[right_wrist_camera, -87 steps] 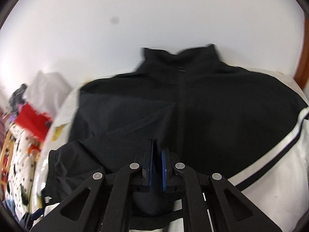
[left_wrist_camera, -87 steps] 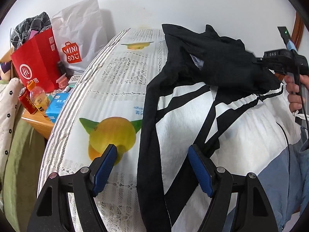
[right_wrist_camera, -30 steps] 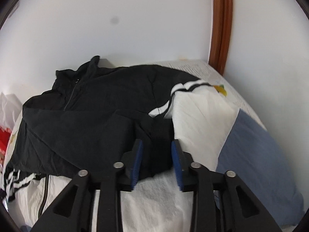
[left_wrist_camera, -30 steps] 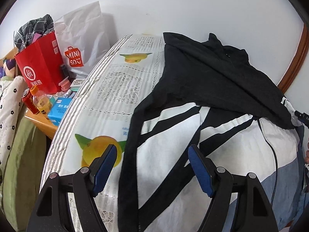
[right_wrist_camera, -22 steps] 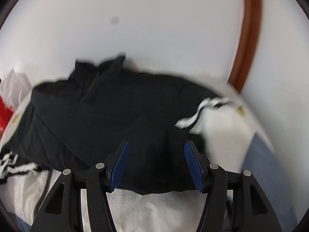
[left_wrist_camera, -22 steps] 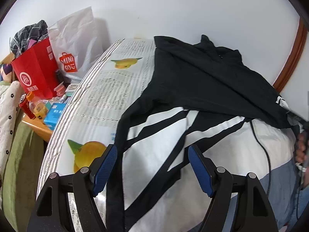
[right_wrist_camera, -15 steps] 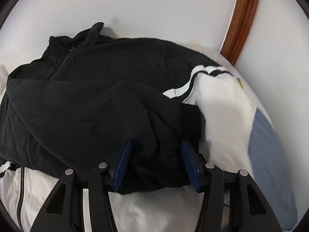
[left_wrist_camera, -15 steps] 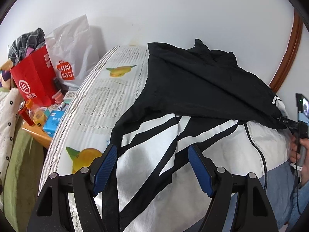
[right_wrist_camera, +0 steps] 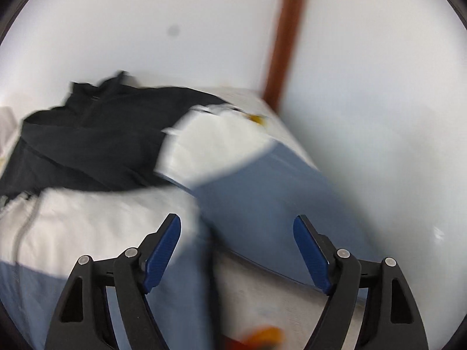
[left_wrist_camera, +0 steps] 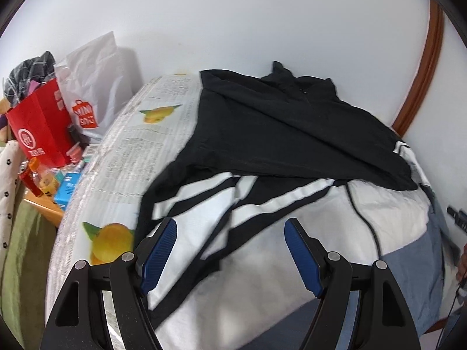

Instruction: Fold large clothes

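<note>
A large jacket [left_wrist_camera: 292, 134], black on top, white in the middle and blue at the hem, lies spread on a bed. Its black sleeve is folded across the chest. In the left wrist view my left gripper [left_wrist_camera: 230, 233] hovers open above the white, black-striped part, holding nothing. In the blurred right wrist view the jacket [right_wrist_camera: 96, 148] lies ahead to the left. My right gripper [right_wrist_camera: 236, 233] hangs over the blue hem, its jaws opening, with nothing between them. A small part of the right gripper [left_wrist_camera: 456, 218] shows at the right edge of the left wrist view.
The bed sheet [left_wrist_camera: 140, 145] is printed with text and yellow fruit. Left of the bed stand a red paper bag [left_wrist_camera: 38, 128], a white shopping bag [left_wrist_camera: 93, 87], a bottle and small boxes on a wooden table. White walls and a brown wooden trim [right_wrist_camera: 289, 35] close off the far side and right.
My right gripper opened, let go of the black sleeve, left it folded across the jacket, and swung right over the blue hem. My left gripper drew back slightly, still open.
</note>
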